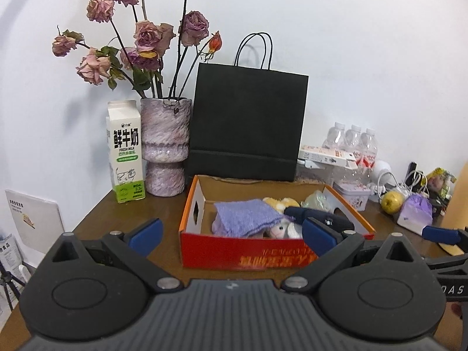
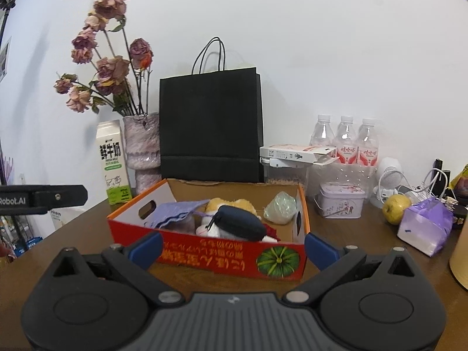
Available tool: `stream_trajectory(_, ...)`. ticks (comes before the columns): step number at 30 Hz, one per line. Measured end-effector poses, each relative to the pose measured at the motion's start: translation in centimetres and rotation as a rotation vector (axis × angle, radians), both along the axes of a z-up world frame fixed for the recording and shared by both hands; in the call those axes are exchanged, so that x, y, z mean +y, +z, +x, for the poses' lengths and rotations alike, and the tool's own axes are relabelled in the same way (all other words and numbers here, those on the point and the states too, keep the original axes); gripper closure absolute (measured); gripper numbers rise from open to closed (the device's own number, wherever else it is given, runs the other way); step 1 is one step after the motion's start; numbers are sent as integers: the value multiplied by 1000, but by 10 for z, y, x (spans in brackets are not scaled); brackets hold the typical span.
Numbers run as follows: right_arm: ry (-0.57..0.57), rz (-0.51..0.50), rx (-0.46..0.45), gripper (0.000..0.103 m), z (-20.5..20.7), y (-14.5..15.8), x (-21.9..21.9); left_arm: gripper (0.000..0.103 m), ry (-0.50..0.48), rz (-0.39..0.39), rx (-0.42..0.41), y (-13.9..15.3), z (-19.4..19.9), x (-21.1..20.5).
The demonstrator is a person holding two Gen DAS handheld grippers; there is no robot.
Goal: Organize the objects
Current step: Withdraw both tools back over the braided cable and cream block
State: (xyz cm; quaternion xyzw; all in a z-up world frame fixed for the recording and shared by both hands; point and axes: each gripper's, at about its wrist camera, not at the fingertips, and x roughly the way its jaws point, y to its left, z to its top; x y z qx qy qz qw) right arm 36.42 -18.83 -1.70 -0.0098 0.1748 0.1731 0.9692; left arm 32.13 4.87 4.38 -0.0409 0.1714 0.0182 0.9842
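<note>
Red cardboard box (image 2: 222, 259) holds fuzzy purple cloth (image 2: 175, 215), oval pouch (image 2: 238, 226).

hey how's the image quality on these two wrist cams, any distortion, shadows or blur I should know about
Left wrist view: strong fisheye bending, dark corners, soft shadow of the roses on the wall, red box lettering slightly blurred. Right wrist view: same curvature, even lighting, faint bag handle shadow, box print sharper.
</note>
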Motion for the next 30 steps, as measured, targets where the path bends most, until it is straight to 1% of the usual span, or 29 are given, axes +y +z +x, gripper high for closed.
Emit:
stream_trajectory(7, 14, -38, 9, 0, -40, -1, 1, 0, 4, 19, 35, -4, -34, 9)
stream_trajectory(16, 47, -68, 48, 0, -84, -13, 3, 0, 5, 21, 66, -11, -79, 18)
stream_trajectory(25, 93, -87, 99, 0, -112, -28, 9, 0, 7, 19, 112, -24, -109, 23)
stream_trajectory(30, 118, -109, 159, 0, -117, -44, 15, 0, 14, 20, 140, -33, -120, 30)
